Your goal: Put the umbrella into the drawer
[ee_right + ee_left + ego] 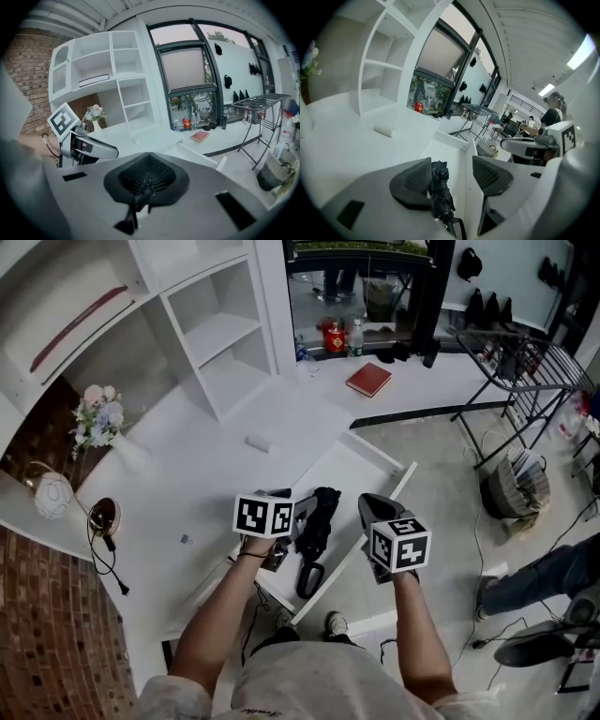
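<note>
The black folded umbrella (pixel 317 521) lies inside the open white drawer (pixel 380 451), its loop handle toward me. My left gripper (pixel 292 508) hangs just above the umbrella's left side. In the left gripper view its jaws stand apart around empty air, and the umbrella (pixel 439 187) shows below them on the drawer (pixel 454 140) floor. My right gripper (pixel 377 512) is held over the drawer's right edge, clear of the umbrella. In the right gripper view the pads of this gripper (pixel 146 177) are pressed together, with only a thin dark seam between them.
A white roll (pixel 259 443) lies on the white counter behind the drawer, with a red book (pixel 368 380) farther back. White shelves (pixel 220 334) and a flower vase (pixel 98 418) stand at left. At right are a drying rack (pixel 525 371) and another person's leg (pixel 534 582).
</note>
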`<state>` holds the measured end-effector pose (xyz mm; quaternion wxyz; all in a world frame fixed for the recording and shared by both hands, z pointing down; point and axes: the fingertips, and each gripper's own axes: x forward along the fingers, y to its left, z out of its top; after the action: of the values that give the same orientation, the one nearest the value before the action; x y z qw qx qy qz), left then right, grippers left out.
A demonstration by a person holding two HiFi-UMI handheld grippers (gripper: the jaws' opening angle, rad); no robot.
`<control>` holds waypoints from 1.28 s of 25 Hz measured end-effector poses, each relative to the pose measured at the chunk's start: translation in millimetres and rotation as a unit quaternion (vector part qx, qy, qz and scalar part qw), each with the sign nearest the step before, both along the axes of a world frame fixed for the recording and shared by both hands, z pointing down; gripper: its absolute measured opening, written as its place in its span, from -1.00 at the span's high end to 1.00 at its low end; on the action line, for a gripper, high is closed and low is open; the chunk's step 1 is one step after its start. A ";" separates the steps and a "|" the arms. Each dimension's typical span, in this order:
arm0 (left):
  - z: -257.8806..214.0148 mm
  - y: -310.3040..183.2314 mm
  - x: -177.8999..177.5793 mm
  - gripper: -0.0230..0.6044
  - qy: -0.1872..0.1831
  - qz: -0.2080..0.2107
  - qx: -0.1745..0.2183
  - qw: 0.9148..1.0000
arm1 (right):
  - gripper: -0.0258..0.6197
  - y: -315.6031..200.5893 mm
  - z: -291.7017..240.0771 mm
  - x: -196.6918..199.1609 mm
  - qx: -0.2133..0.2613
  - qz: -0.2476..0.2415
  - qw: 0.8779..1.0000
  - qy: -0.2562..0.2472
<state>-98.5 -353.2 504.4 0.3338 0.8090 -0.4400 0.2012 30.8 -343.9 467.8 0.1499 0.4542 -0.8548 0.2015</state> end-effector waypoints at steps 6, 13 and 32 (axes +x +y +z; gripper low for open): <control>-44.9 1.7 -15.9 0.18 -0.005 -0.018 0.065 0.998 | 0.91 -2.2 -24.7 -9.1 0.022 0.008 1.000 -0.004; -91.4 2.3 -42.2 0.35 0.008 -0.055 0.134 0.989 | 0.91 -4.2 -47.9 -23.3 0.048 -0.010 0.999 0.018; -153.6 22.6 -73.9 0.92 -0.075 -0.082 0.261 0.959 | 0.91 -1.2 -110.5 -36.1 0.121 -0.016 0.993 0.002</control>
<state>-172.4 -330.6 350.7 0.0920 0.8119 -0.5656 0.1114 -5.2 -345.2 357.3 0.0990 0.4556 -0.8797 0.0935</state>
